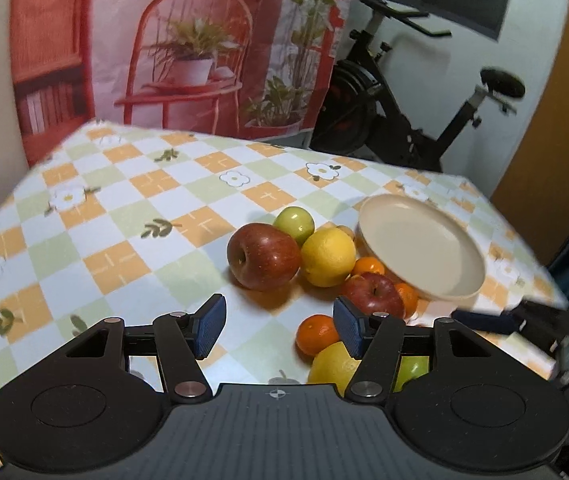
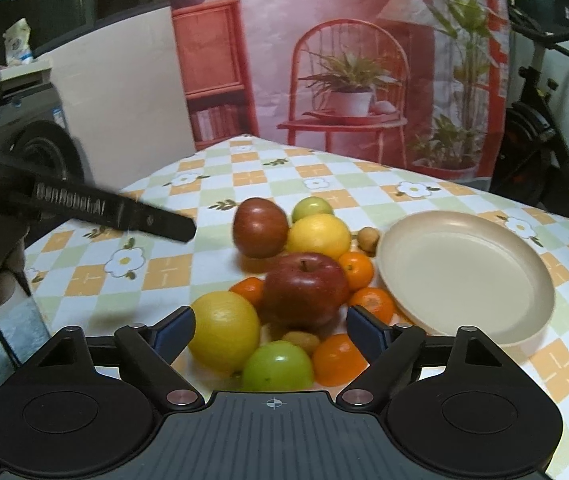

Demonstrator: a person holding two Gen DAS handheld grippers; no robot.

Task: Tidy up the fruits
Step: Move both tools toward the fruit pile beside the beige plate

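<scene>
Fruits: a loose pile on the checked tablecloth (image 2: 244,168), just left of a cream plate (image 2: 468,276); no fruit lies on the plate.
Right gripper (image 2: 270,332): jaws spread wide, holding nothing; raised above the near end of the pile. A yellow lemon (image 2: 224,332), a green apple (image 2: 278,366) and an orange (image 2: 338,358) show between the fingertips.
Left gripper (image 1: 280,326): jaws spread wide, holding nothing. Bare tablecloth and an orange (image 1: 316,334) show between the fingertips; the pile lies ahead and to the right of them.
Red apples: two. The near one (image 2: 304,288) sits mid-pile; the far one (image 2: 260,226) sits at the back left.
Lemons: two. The second (image 2: 318,236) touches the far red apple.
Green apples: two. The second (image 2: 312,208) sits at the far edge of the pile.
Oranges: four counted in the right wrist view, clustered around the near red apple and along the plate rim.
Small brown fruits: two. One (image 2: 368,238) lies beside the plate and one (image 2: 302,340) lies under the near red apple; kind cannot be told.
Hidden or cut off: in the left wrist view, the right fingertip covers part of a lemon (image 1: 334,364) and a green apple (image 1: 414,370). The plate's near rim is blurred in both views. The other gripper appears at the frame edge in each view, blurred.
Background: printed backdrop (image 1: 188,52) and an exercise bike (image 1: 400,112) behind the table.
</scene>
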